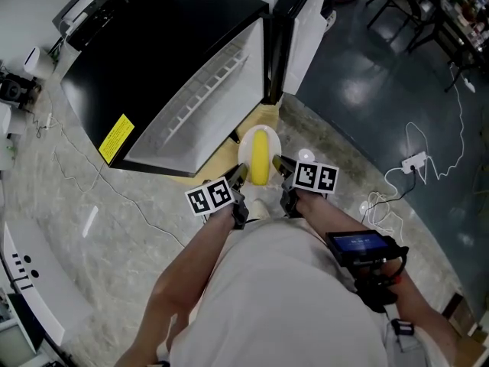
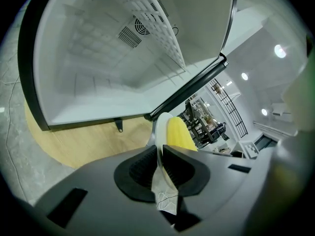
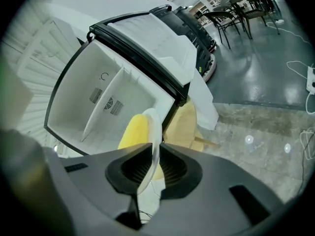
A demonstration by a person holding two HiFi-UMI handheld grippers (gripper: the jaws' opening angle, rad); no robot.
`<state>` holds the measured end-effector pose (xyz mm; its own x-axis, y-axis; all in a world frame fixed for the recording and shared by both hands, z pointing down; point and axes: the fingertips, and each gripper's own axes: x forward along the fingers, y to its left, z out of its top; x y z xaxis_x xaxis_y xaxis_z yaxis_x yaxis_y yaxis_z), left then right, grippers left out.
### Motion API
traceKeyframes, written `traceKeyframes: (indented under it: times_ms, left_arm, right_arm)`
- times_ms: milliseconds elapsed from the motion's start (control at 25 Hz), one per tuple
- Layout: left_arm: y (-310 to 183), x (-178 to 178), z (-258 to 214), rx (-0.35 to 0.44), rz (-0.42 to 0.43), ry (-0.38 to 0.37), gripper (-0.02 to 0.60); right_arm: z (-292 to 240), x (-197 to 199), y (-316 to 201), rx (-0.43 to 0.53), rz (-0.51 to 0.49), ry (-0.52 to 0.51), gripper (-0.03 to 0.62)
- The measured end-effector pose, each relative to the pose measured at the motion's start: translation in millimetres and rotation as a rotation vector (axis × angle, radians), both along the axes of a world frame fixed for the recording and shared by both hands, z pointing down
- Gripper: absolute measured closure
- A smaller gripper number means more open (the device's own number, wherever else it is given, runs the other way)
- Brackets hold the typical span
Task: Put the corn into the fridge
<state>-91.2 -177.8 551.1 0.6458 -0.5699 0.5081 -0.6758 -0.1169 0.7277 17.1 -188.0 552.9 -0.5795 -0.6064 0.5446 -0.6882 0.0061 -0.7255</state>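
With left tool (image 1: 240, 176) and right tool (image 1: 280, 165) clamping opposite rims of round white plate (image 1: 246, 145), holding yellow corn cob (image 1: 260, 157) pointing lengthwise at open black fridge (image 1: 153, 60) just ahead.

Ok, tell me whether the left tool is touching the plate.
Touching. In the left gripper view, the left tool is clamped shut on the plate rim.

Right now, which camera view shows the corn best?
The head view: the corn lies full length on the white plate, seen from above. Each gripper view meets the plate nearly edge-on and shows only one yellow end of the corn beside the rim.
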Motion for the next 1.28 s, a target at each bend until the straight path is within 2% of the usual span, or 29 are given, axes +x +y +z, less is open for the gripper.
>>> traceKeyframes:
  times_ms: [160,480,960,1280]
  left_arm:
    - [-10,-17,1,0.002,-0.011,0.004,0.54]
    - [-19,-42,-2,0.02,-0.084,0.005,0.54]
    - [-39,-73,8,-0.01,-0.193,-0.03,0.54]
    - [-54,-87,19,-0.034,-0.248,-0.044,0.54]
  right_arm:
    - [2,-16,-13,0.005,-0.015,0.01,0.548]
    - [-2,-43,-27,0.009,-0.093,0.027,0.548]
    - [8,-78,-61,-0.013,-0.219,0.009,0.548]
    - [18,-95,-85,-0.009,-0.314,0.035,0.548]
